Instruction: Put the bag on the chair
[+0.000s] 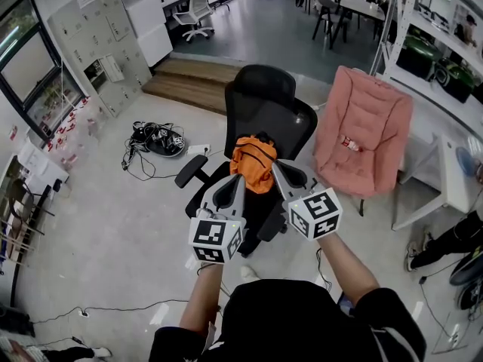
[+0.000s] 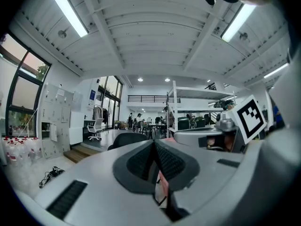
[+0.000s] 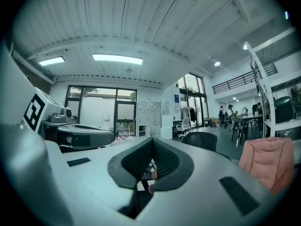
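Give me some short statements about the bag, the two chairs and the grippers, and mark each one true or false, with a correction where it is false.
1. The bag is orange. True.
2. Only the left gripper holds the bag. False: the right gripper is shut on it as well, so the bag hangs between the two.
3. The bag is over the black office chair, in front of its backrest. True.
4. In the head view, the pink padded chair stands to the left of the black one. False: it stands to the right.
5. A bundle of cables lies on the floor. True.
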### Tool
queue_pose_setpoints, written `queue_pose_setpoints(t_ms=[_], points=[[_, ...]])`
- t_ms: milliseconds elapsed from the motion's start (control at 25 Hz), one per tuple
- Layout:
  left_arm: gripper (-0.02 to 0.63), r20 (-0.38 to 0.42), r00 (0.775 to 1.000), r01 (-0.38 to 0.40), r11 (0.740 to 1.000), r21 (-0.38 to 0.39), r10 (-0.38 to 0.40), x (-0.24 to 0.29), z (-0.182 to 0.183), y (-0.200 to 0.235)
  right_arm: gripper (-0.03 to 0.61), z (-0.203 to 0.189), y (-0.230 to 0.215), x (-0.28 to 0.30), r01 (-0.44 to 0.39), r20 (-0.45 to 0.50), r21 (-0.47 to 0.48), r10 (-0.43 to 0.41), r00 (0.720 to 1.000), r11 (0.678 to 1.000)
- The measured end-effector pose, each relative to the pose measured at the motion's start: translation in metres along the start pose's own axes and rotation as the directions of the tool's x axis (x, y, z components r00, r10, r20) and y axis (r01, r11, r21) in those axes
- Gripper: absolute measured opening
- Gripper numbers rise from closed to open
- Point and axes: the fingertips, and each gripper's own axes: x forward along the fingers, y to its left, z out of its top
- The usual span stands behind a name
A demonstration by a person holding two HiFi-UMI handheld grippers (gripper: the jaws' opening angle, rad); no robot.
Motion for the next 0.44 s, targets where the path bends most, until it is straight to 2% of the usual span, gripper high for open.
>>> queue_pose_setpoints(t_ms=[280, 440], points=[[0.012, -0.003, 1.000, -0.017, 1.000, -0.012, 0.017, -0.0077, -0.0033, -0.0042, 0.002, -0.0044, 0.0029, -0.0092, -0.003, -0.006, 0.001, 0.003, 1.000, 1.000], [0.012, 0.002, 1.000, -0.005, 0.999, -0.052, 0.005, -0.0101, -0.0032, -0.0057, 0.000, -0.0045, 0.0033, -0.0115, -0.002, -0.010, 0.003, 0.002, 1.000, 1.000]])
